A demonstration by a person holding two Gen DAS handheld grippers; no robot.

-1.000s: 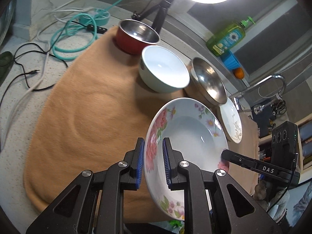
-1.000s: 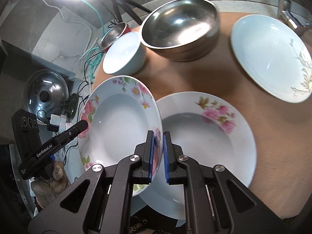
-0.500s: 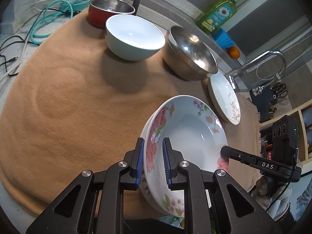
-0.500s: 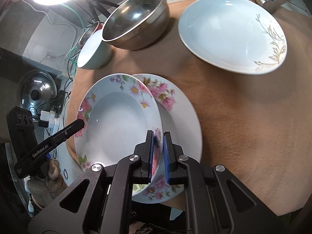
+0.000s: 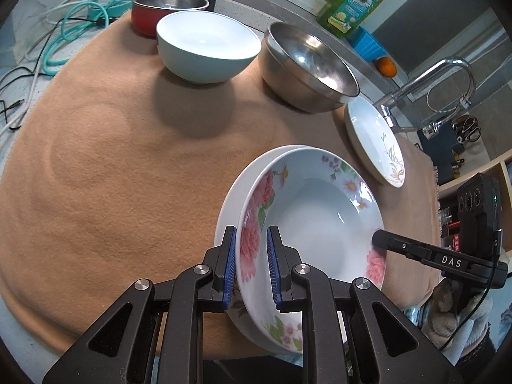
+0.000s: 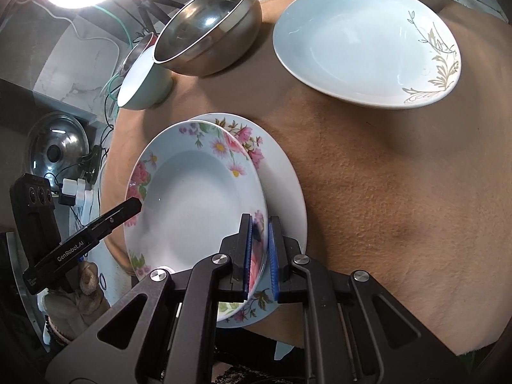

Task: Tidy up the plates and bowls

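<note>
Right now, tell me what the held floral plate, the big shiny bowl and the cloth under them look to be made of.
Floral plate: likely glazed ceramic or porcelain; glossy white surface with printed pink flowers, though melamine can't be excluded.
Shiny bowl: stainless steel by its look; a brushed, mirror-like grey inside with bright glints.
Cloth: a soft, fuzzy tan fabric, perhaps fleece or felt; matte, with a visible nap.

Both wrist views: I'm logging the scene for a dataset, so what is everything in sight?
Floral plate: one, white with pink flowers, held over the second plate.
Second floral plate: one, white, on the cloth beneath.
Leaf-pattern plate: one, white, near the tap.
Steel bowl: one, silver, back.
Pale bowl: one, pale green.
Red pot: one, back left.
Cloth: one, tan.
Soap bottle: one, green.
Left tongs: shut on the floral plate's rim.
Right tongs: shut on its opposite rim.
</note>
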